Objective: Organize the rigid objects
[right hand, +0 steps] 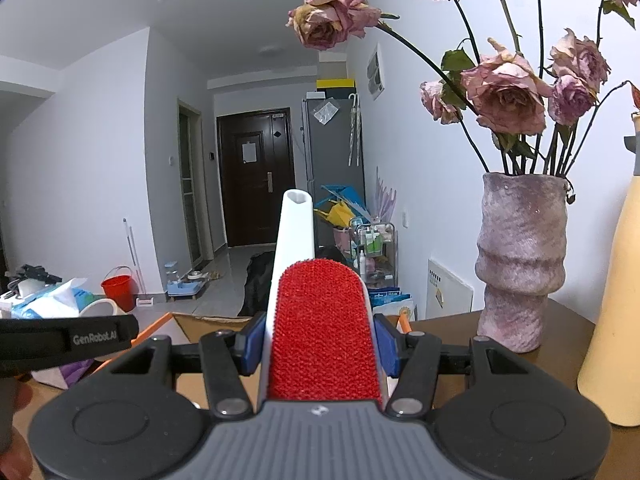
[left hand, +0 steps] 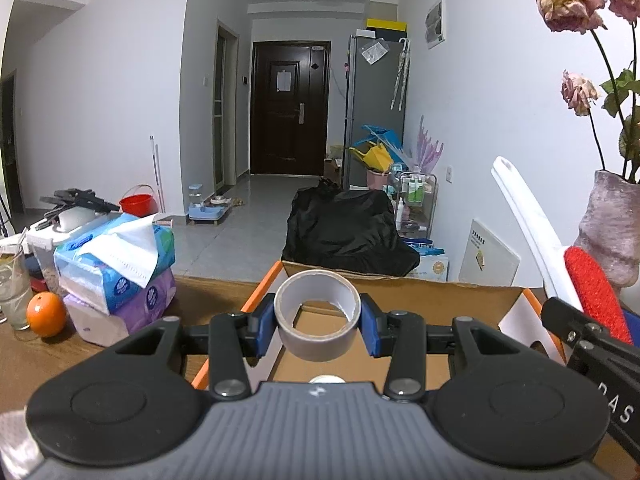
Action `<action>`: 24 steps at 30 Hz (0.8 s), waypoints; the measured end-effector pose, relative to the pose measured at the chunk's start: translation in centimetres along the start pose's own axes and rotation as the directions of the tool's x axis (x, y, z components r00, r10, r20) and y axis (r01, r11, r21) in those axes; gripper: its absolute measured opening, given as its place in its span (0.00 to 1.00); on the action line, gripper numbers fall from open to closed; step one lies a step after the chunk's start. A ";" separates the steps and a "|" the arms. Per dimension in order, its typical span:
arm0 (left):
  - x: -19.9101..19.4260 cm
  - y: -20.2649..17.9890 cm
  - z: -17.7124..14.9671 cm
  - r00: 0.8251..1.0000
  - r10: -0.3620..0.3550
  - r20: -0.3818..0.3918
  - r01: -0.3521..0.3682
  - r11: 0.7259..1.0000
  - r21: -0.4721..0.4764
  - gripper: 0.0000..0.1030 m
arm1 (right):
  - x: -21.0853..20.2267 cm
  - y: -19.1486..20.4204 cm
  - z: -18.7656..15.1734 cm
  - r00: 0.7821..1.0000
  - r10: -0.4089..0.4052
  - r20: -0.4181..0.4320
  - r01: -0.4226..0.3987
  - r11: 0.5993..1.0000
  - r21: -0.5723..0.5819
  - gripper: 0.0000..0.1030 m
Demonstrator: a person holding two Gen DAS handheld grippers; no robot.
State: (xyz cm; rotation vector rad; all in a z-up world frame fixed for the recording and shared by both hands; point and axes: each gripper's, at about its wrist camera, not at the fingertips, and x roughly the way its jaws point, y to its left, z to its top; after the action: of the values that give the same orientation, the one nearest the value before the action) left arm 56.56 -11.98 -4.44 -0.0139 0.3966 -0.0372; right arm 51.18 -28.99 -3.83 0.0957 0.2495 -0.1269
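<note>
the left hand-held gripper [left hand: 319, 327] clamps a roll of grey tape [left hand: 318, 314] between its blue pads, holding it just above the open cardboard box [left hand: 420, 300] with orange-edged flaps that sits on the wooden table [left hand: 32, 356]. the right hand-held gripper [right hand: 320, 346] grips a lint brush [right hand: 322, 320] by the sides of its red bristled face, the white handle pointing up and away, over the same box's near edge. the side of the left unit, seen from the right wrist view, reads "genrobot.ai"; the right unit's side, seen from the left wrist view, shows the letters "das". left of the box lie an orange [left hand: 46, 314], a glass [left hand: 14, 292] and stacked tissue packs [left hand: 120, 268] whose print is too small to read. right of it stands a mauve vase [right hand: 520, 260] of dried roses [right hand: 508, 96], with a cream bottle [right hand: 612, 300] beside it. beyond the table are a black bag [left hand: 344, 228], a red bucket [left hand: 138, 204], a grey fridge [left hand: 374, 112] and a dark door [left hand: 290, 108] bearing a white notice, unreadable.
</note>
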 end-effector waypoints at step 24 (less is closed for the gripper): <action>5.9 -0.4 0.1 0.997 0.075 -0.019 -0.074 0.995 0.062 0.42 | 5.2 0.4 0.4 1.000 -0.018 -0.020 0.018 0.999 -0.031 0.53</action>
State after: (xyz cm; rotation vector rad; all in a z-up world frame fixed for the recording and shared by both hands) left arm 62.05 -12.62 -6.64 0.0620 0.4169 0.0245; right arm 56.32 -29.18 -4.72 0.0637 0.2725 -0.1399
